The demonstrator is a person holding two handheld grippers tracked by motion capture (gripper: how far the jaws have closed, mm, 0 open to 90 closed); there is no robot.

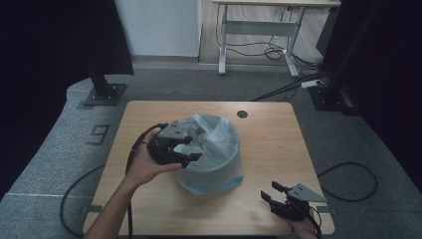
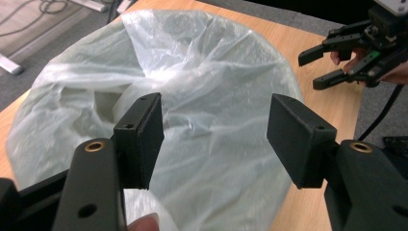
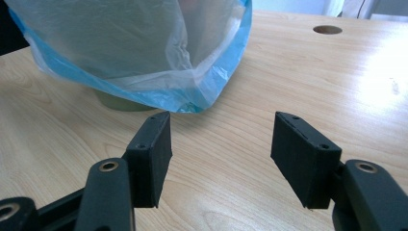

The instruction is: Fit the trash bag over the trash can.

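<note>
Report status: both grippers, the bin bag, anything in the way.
Left gripper open over the bag, nothing between the jaws. Right gripper open, low over bare table, apart from the bag. Bag lines the bin, edge draped outside. Nothing in the way.

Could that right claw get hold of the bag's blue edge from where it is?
Probably yes: the right claw is open, and only bare table lies between it and the bag's blue edge.

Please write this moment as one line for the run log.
left gripper: open, over plastic bag on bin | right gripper: open, holds nothing, near table front edge
</note>
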